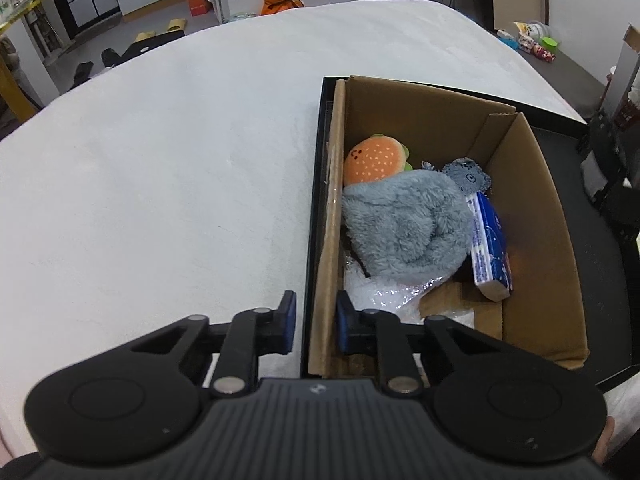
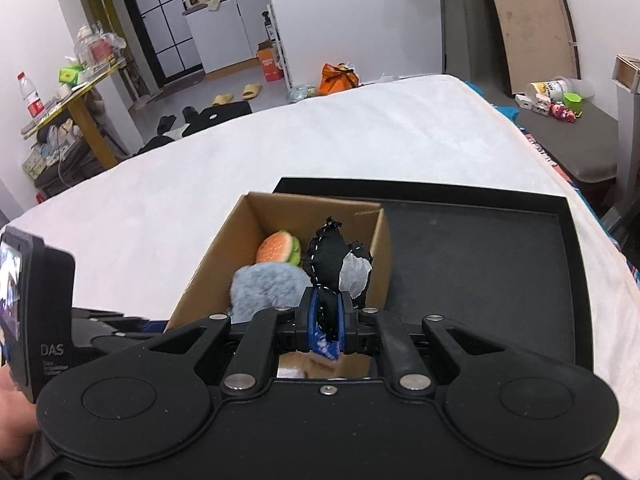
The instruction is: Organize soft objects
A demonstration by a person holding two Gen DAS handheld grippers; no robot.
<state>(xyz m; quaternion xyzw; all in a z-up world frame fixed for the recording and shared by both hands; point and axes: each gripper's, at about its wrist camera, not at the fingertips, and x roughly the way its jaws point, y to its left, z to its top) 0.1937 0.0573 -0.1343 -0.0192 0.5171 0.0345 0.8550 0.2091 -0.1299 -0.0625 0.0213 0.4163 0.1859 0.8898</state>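
Observation:
A cardboard box (image 1: 532,208) stands on a black tray (image 1: 316,184). Inside lie a burger plush (image 1: 374,158), a fluffy grey cloth (image 1: 404,228), a small grey denim piece (image 1: 468,176) and a blue tissue pack (image 1: 490,240). My left gripper (image 1: 316,324) straddles the box's near left wall, jaws apart around it, not gripping. My right gripper (image 2: 327,320) is shut on a black-and-white stitched soft toy (image 2: 334,260), held above the box (image 2: 208,276), over the burger plush (image 2: 278,248) and grey cloth (image 2: 266,284).
The box and tray (image 2: 480,264) sit on a white covered surface (image 1: 160,140). The right part of the tray is bare black. Floor clutter, slippers and an orange bag (image 2: 338,76) lie beyond the far edge. A grey bench with toys (image 2: 560,108) stands right.

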